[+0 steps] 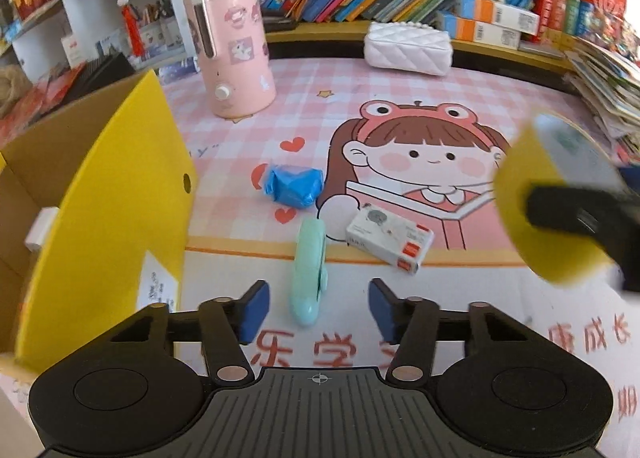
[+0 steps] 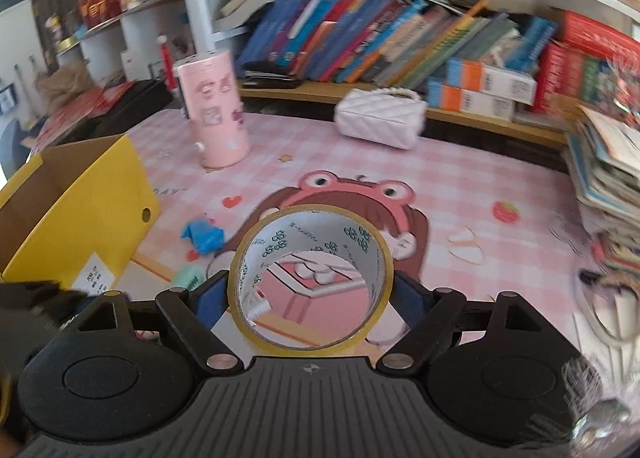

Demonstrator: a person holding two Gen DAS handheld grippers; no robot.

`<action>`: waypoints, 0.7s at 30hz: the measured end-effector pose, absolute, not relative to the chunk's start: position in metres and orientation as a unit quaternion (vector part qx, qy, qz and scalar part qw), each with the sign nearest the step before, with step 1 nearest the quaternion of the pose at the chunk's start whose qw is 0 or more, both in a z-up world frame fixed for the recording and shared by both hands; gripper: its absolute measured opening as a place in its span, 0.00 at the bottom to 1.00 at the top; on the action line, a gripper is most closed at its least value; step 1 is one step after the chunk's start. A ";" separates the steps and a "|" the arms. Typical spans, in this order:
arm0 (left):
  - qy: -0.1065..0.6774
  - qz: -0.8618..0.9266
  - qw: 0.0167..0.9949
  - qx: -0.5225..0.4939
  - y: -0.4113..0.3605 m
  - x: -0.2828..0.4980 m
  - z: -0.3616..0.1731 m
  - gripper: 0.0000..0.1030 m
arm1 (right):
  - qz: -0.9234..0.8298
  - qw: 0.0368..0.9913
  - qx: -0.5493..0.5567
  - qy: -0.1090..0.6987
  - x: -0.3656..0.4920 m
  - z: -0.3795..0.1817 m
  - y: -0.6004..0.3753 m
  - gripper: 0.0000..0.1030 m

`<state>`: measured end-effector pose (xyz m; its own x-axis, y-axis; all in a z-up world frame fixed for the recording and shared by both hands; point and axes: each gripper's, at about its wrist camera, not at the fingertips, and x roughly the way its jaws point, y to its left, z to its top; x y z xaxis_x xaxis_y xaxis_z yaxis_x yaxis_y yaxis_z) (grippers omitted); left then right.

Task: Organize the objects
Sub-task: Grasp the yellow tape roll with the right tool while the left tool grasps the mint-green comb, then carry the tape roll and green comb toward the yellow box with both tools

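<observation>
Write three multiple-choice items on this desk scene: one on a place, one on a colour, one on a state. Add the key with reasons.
1. Where does the mint green tool lie?
A. inside the yellow box
B. on the mat between the left claw's pads
C. on the white purse

2. What colour is the crumpled wrapper on the mat?
A. blue
B. red
C. black

3. What is the state of the right claw?
A. open and empty
B. shut on a book
C. shut on the tape roll

Key: 1 B, it lies ahead of the left claw, in its gap, untouched. 2 A, it is plainly blue. 3 C, both pads press the roll's sides.
</observation>
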<state>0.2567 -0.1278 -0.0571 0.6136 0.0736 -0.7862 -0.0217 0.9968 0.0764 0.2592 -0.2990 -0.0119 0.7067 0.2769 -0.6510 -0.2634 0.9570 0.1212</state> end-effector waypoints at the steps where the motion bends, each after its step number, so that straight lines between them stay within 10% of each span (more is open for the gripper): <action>1: 0.441 0.030 0.896 0.025 -0.126 0.261 -0.059 0.44 | 0.145 0.923 0.011 0.355 0.256 -0.011 -0.302 0.80; 10: 0.457 0.033 0.889 -0.003 -0.116 0.272 -0.070 0.17 | 0.141 0.924 0.000 0.355 0.237 -0.009 -0.311 0.80; 21: 0.401 -0.010 0.915 -0.039 -0.105 0.227 -0.022 0.17 | 0.129 0.919 -0.006 0.373 0.224 -0.008 -0.298 0.80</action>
